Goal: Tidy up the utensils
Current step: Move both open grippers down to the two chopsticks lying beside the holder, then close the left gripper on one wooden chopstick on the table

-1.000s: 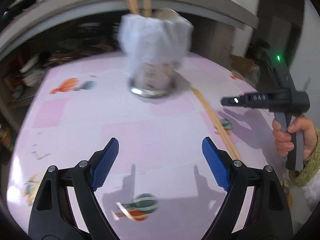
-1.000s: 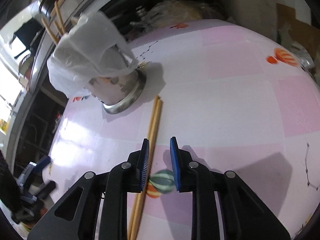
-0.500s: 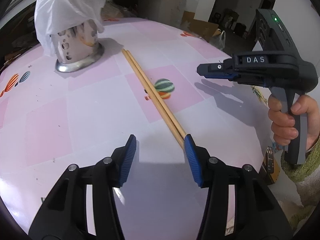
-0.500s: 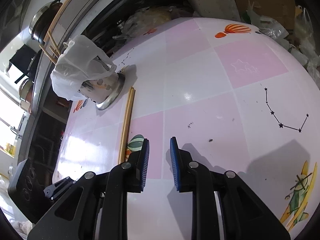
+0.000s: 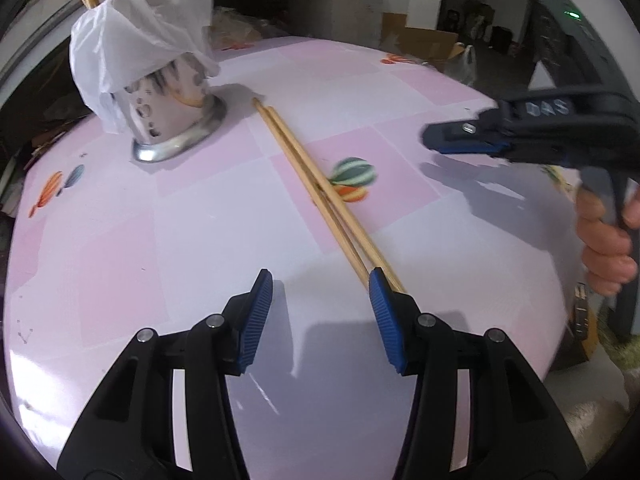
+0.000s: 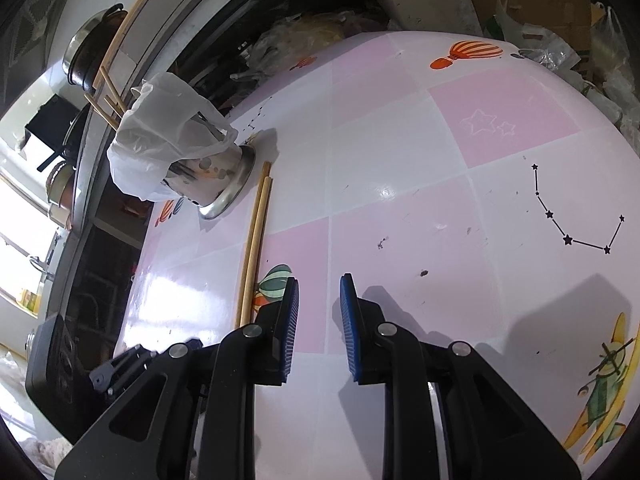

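As they lie touching, the 2 long pale wooden chopsticks [image 5: 320,194] look light, stiff, roll-prone; pinch near end. Left gripper [image 5: 320,284] open, empty, jaws just narrowed; right gripper [image 6: 319,292] slightly parted, empty.

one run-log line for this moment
left gripper: open, empty | right gripper: open, empty | chopsticks: on table | holder: upright

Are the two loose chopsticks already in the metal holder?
No, the chopsticks lie flat on the tablecloth beside the metal holder.
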The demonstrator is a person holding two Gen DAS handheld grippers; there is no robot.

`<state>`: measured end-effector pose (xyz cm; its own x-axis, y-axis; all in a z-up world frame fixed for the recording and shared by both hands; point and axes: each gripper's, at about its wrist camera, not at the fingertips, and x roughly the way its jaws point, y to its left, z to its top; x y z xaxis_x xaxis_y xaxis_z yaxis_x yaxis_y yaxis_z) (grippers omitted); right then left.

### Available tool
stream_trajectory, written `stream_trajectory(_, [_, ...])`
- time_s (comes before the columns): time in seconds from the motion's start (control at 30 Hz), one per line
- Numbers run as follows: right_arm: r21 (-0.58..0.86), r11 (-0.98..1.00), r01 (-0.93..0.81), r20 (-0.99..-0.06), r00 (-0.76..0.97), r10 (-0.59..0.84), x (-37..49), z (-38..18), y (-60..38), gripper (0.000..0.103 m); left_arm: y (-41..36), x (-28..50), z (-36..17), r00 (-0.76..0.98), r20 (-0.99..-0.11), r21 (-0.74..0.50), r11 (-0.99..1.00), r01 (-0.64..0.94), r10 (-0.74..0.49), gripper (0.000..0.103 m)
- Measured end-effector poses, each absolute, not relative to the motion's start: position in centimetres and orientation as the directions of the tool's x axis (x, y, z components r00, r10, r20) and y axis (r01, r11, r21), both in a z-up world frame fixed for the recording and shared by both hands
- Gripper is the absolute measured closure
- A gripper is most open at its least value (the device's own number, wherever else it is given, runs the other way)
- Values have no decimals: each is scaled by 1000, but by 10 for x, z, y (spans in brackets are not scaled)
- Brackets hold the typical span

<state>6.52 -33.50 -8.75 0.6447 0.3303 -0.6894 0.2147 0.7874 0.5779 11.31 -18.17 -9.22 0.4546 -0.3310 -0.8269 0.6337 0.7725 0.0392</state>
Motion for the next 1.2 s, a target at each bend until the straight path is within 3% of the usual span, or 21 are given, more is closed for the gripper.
stream_trajectory(0.7, [595,778,200,-663,669,336,58,-79,-338,82,-207,166,-84,478,-835,88,793,602,-271,57])
stream_trajectory(0.8, [597,777,200,-661,671,335,58,-78,-338,82,-208,171,-86,476,-840,87,802,591,-260,68])
stream_trajectory(0.93, [602,773,203,-658,674,335,57,-79,-339,82,-204,173,-89,456,-859,84,814,574,-233,96])
stream_trajectory(1.03, [604,770,204,-657,674,336,56,-79,-339,82,-197,172,-91,439,-869,64,830,555,-227,102])
stream_trajectory(1.2, [605,771,198,-654,676,340,55,-78,-336,82,-179,158,-92,428,-877,56,838,543,-218,103])
